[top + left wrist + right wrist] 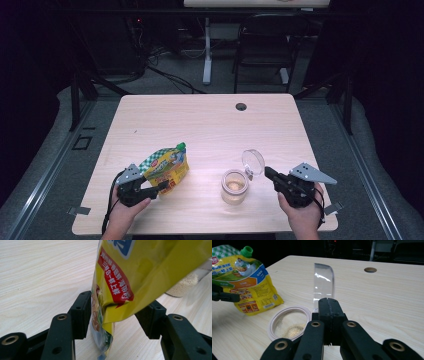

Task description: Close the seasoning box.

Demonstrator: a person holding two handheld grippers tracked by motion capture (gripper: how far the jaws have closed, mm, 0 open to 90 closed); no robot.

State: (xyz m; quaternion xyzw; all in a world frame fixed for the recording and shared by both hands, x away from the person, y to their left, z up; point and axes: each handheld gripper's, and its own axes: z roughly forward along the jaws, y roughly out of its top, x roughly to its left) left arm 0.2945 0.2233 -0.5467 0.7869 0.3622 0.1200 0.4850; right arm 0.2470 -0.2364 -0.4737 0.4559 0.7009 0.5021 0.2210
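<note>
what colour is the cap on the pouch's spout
Green; the cap on the yellow pouch shows best in the right gripper view.

The pale wooden table (210, 125) is lit brightly from overhead in the high view, while the room beyond it is left in near darkness. A soft bright patch is seen on the tabletop between the yellow pouch (167, 167) and the glass jar (235, 186), and only short, faint shadows are cast beneath them. The high view is rendered soft and slightly grainy. In the left gripper view, the pouch (140, 277) is caught so close that its print is blurred, and the wood grain is washed out towards the top. In the right gripper view, glare is picked up on the clear lid (323, 282); the background is underexposed.
</note>
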